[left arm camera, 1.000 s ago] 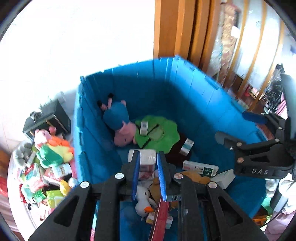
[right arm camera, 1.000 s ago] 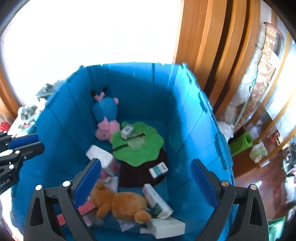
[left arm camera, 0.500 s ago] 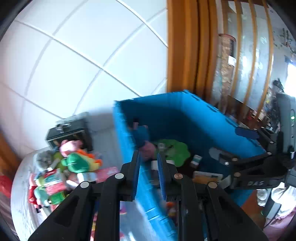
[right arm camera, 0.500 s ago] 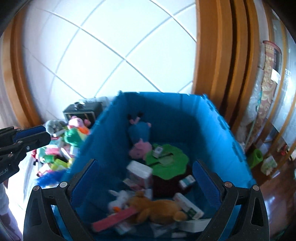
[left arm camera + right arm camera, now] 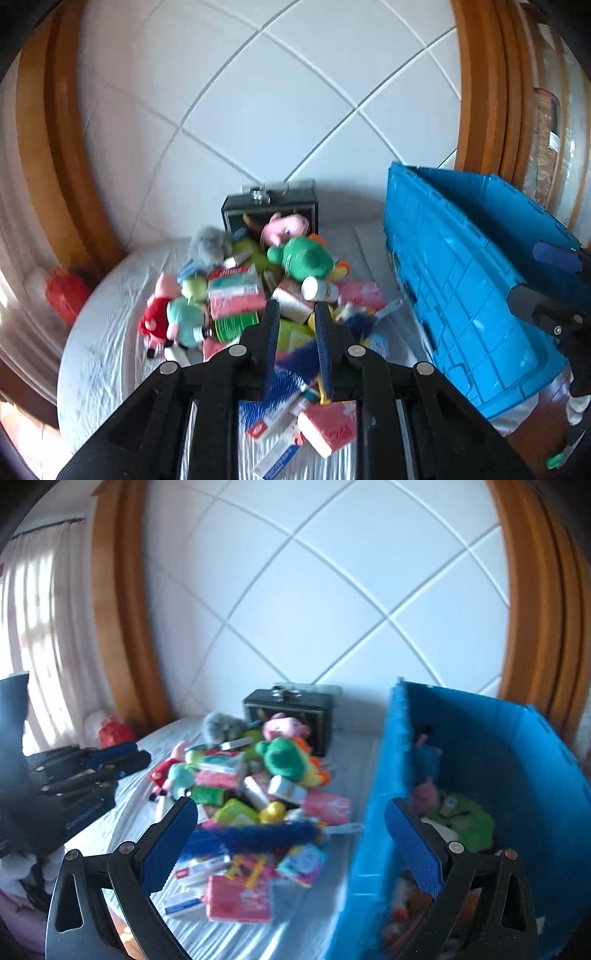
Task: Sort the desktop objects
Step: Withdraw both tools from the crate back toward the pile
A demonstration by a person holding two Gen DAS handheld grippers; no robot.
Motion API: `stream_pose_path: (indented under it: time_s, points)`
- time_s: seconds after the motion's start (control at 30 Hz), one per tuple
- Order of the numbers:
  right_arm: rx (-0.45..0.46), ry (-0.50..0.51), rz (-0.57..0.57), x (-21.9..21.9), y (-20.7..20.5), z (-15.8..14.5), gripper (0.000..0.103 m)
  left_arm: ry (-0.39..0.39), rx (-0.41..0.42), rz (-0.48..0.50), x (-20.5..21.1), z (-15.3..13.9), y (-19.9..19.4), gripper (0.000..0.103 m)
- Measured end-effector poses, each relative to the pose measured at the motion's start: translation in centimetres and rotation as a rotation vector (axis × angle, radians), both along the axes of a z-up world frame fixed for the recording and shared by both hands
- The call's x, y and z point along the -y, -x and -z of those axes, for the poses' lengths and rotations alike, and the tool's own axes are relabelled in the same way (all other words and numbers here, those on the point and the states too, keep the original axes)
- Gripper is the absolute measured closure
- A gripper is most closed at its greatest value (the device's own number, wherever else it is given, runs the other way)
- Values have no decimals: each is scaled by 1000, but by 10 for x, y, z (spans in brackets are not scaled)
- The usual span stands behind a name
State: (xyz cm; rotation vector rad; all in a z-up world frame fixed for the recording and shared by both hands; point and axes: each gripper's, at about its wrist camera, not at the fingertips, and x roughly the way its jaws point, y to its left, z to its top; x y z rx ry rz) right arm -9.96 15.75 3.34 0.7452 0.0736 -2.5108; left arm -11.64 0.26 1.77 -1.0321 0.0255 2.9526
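On the white-covered table (image 5: 110, 354), a heap of plush toys and boxes lies at the 9 o'clock side of the blue crate (image 5: 465, 280). The left gripper (image 5: 295, 325) points down at the heap, its jaws pressed nearly together with nothing between them. The right gripper (image 5: 291, 834) has its jaws spread wide and empty over a blue brush (image 5: 255, 836) and a pink box (image 5: 240, 899). A green plush (image 5: 301, 256) tops the heap, with a black case (image 5: 269, 210) at 12 o'clock behind it.
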Motion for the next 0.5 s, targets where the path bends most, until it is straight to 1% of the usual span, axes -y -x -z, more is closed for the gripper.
stream_pose_path:
  time_s: [0.1, 0.2, 0.27, 0.3, 0.33, 0.37, 0.4, 0.43, 0.47, 0.5]
  points:
    - [54, -31, -43, 35, 0, 26, 0, -46, 103, -37, 36, 42, -1, 84]
    - [150, -61, -81, 64, 4, 63, 0, -70, 198, -56, 59, 86, -2, 84]
    - [217, -91, -91, 78, 7, 91, 0, -68, 260, -67, 69, 112, -4, 84]
    - [248, -108, -90, 83, 8, 104, 0, -43, 291, -84, 72, 126, -3, 84]
    - [282, -123, -89, 88, 9, 118, 0, -8, 317, -105, 73, 139, -2, 78]
    - [313, -135, -90, 91, 10, 131, 0, 24, 334, -119, 73, 151, -3, 58]
    - [337, -145, -88, 91, 13, 141, 0, 37, 347, -117, 74, 162, -4, 46]
    - [366, -158, -82, 92, 14, 154, 0, 21, 363, -104, 76, 172, -5, 27]
    - [387, -166, -77, 91, 15, 163, 0, -1, 377, -93, 79, 181, -7, 23]
    - [408, -175, -70, 90, 17, 171, 0, -17, 397, -84, 80, 189, -9, 23]
